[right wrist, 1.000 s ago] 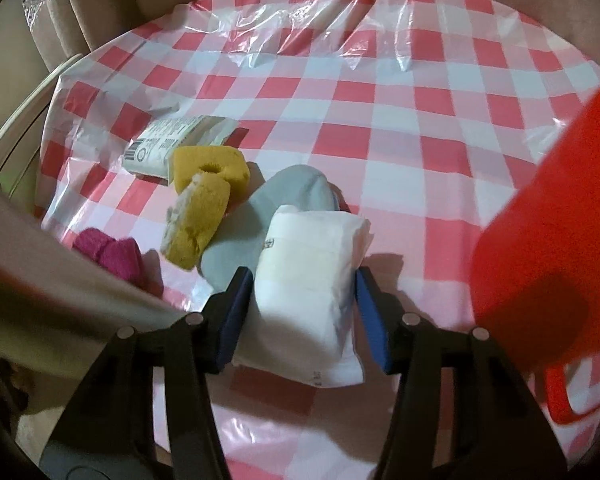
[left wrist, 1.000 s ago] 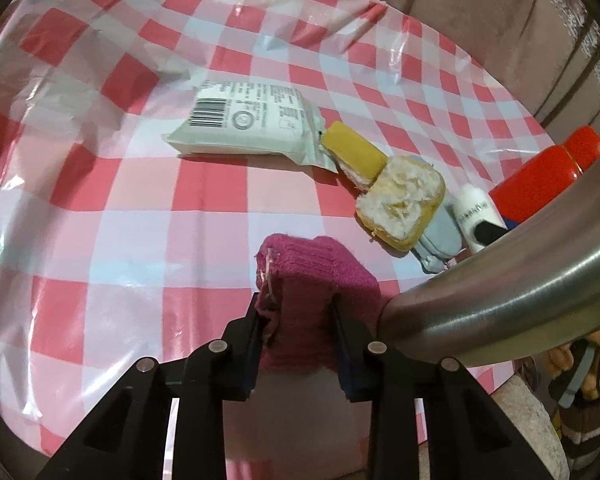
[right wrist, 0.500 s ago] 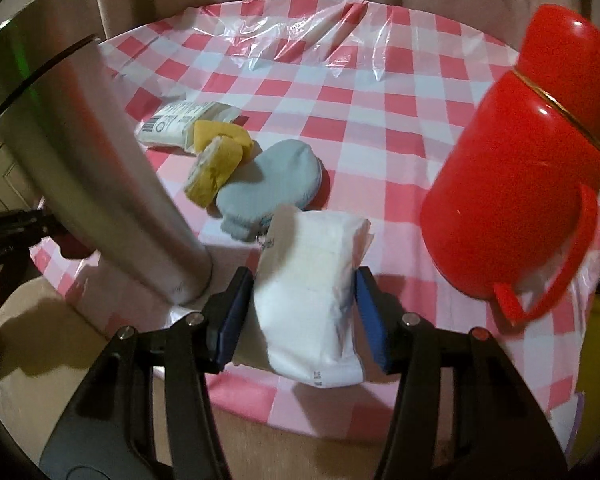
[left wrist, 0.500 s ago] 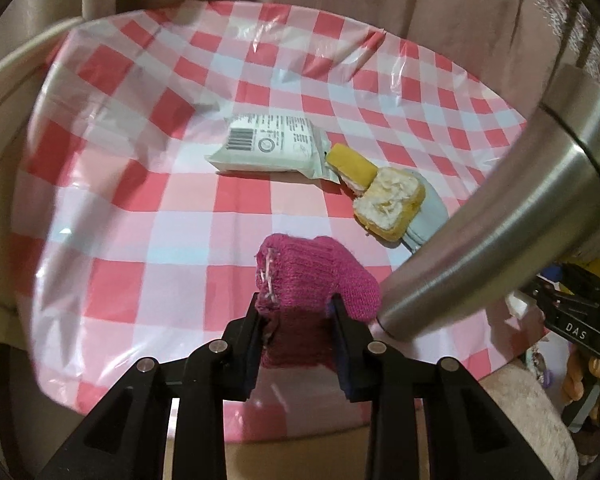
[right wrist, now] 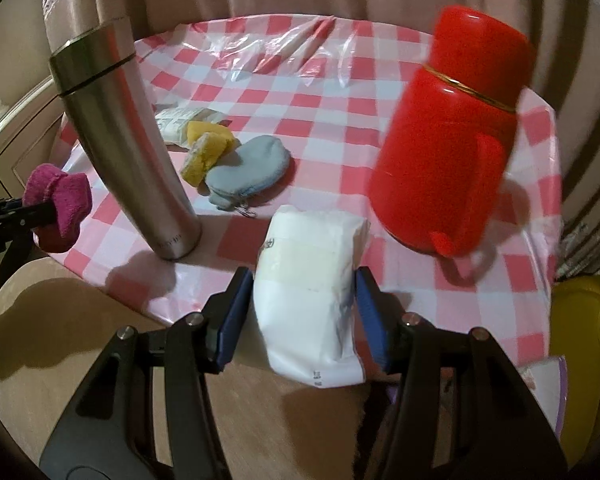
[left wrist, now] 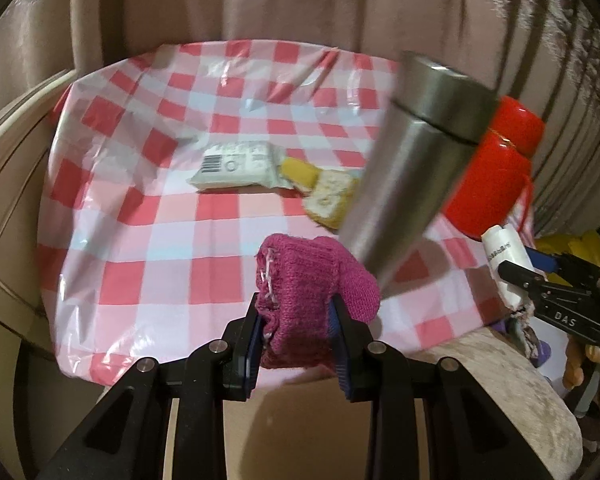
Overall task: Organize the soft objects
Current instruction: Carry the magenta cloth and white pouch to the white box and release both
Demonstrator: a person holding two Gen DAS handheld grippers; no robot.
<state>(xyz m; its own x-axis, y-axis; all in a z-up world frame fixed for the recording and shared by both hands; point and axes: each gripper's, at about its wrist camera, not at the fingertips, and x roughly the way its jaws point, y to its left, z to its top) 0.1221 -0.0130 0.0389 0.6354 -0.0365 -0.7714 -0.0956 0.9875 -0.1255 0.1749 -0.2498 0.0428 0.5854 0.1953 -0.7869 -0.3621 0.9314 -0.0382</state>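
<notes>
Both grippers have drawn back and up from the table since a second ago, so each load that then sat low over the checked cloth now hangs near or past the near edge, with the whole tabletop in view. The left gripper [left wrist: 296,320] is clamped on the magenta knitted piece [left wrist: 308,280], its jaws narrowed against the bunched wool, held in the air above the near edge of the red-and-white checked tablecloth [left wrist: 172,248]. The right gripper [right wrist: 300,304] grips the white soft pack [right wrist: 312,280] between its blue pads, jaws partly closed on it, the pack's lower end hanging past the table edge. On the cloth lie the printed white pouch [left wrist: 236,164], touching or just beside the yellow sponges [right wrist: 206,148], though blur makes that contact hard to judge; the grey mitten [right wrist: 252,168] lies against the sponges on their right. A steel flask [right wrist: 120,140] stands upright near the front left of the table, between the magenta piece and the mitten in the right wrist view. A red jug [right wrist: 448,132] with a handle stands at the right side. Pinkish curtains [left wrist: 260,0] hang behind the table
</notes>
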